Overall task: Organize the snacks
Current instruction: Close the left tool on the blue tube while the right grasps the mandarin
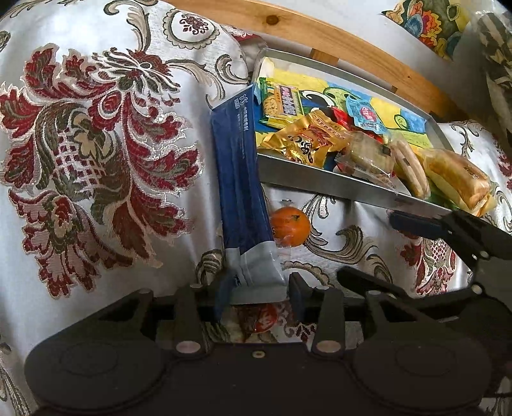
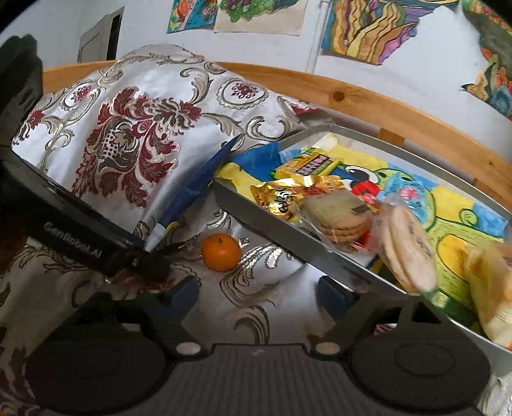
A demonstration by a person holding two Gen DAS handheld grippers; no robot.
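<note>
My left gripper (image 1: 260, 296) is shut on the grey end of a long dark-blue snack packet (image 1: 240, 172), which points toward the left end of a metal tray (image 1: 320, 184). The packet (image 2: 198, 185) leans by the tray corner (image 2: 272, 227) in the right wrist view. A small orange (image 1: 289, 225) lies on the cloth just right of the packet. My right gripper (image 2: 259, 296) is open and holds nothing, with the orange (image 2: 220, 252) a little ahead of it. The tray holds a green cracker pack (image 1: 281, 102), a gold packet (image 1: 304, 140), round biscuits (image 2: 406, 246) and bread (image 1: 457, 179).
A floral white, red and gold cloth (image 1: 96, 144) covers the surface and a raised hump at the left. A wooden rail (image 2: 400, 112) runs behind the tray, with coloured drawings (image 2: 368, 28) on the wall. A red-wrapped item (image 1: 262, 320) lies under my left gripper.
</note>
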